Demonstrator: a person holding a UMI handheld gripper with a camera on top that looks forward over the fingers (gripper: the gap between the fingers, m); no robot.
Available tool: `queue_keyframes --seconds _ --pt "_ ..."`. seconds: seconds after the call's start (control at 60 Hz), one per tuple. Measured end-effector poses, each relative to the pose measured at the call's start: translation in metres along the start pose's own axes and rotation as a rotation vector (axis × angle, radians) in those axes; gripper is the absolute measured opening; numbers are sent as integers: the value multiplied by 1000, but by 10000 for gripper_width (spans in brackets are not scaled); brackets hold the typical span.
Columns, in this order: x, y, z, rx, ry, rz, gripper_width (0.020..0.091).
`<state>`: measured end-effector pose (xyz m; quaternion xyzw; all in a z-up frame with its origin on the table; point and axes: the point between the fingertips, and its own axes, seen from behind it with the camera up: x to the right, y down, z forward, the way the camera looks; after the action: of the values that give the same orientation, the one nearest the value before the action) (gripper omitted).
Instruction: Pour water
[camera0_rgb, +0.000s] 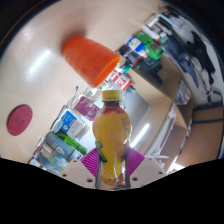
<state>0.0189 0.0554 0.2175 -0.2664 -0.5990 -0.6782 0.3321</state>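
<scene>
A clear bottle (112, 135) with a yellow cap and yellow-orange liquid stands up between my fingers, its lower half pressed by both magenta pads (131, 161). My gripper (112, 166) is shut on the bottle and holds it above the table. An orange cup (91, 57) lies on its side on the pale table (40, 75), well beyond the bottle's cap and to the left of it.
A dark red round disc (19, 121) lies on the table at the left. Boxes with green and white packaging (62, 137) stand just left of the bottle. More boxes and cartons (148, 48) stand beyond the cup at the right, by a glass or metal frame (165, 105).
</scene>
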Motion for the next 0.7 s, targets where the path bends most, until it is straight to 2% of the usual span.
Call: queue_keyframes --seconds 0.083,0.433,0.517,0.617,0.7 --pt "1 -10 2 31 3 -74 339" --pt "3 -5 8 25 -10 37 337" --pt "-1 13 5 -17 -31 357 338" --pt "-34 26 -10 -78 -103 1003 336" --pt "-57 13 -20 -47 -241 1558 338"
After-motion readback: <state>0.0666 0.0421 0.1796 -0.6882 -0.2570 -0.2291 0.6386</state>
